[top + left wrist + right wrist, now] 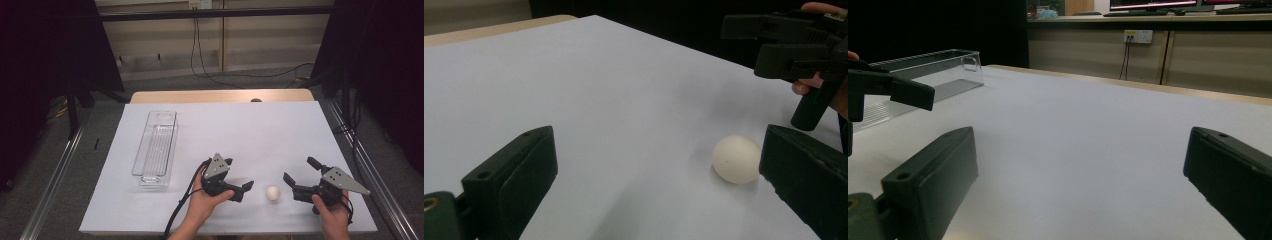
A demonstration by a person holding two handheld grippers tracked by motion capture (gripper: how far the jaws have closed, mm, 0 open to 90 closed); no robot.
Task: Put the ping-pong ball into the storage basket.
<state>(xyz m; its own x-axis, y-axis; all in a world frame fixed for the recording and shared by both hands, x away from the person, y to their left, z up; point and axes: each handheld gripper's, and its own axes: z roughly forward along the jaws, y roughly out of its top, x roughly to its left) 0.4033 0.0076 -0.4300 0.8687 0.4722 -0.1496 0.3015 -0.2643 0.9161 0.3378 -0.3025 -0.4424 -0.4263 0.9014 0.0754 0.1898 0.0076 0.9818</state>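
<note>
A small white egg-shaped ball [273, 194] lies on the white table sheet [240, 130] near the front edge, between my two grippers. My left gripper [239, 174] is open just left of it, held in a hand. In the left gripper view the ball [736, 159] rests close against the inside of the right-hand jaw, untouched. My right gripper [301, 171] is open to the right of the ball and points left and away. Nothing lies between its jaws in the right gripper view [1080, 150].
A clear plastic bin [156, 147] stands lengthwise at the left of the sheet; it also shows far left as the bin [933, 70]. The right gripper [794, 45] appears beyond the ball. A wooden table edge [220, 96] runs along the back.
</note>
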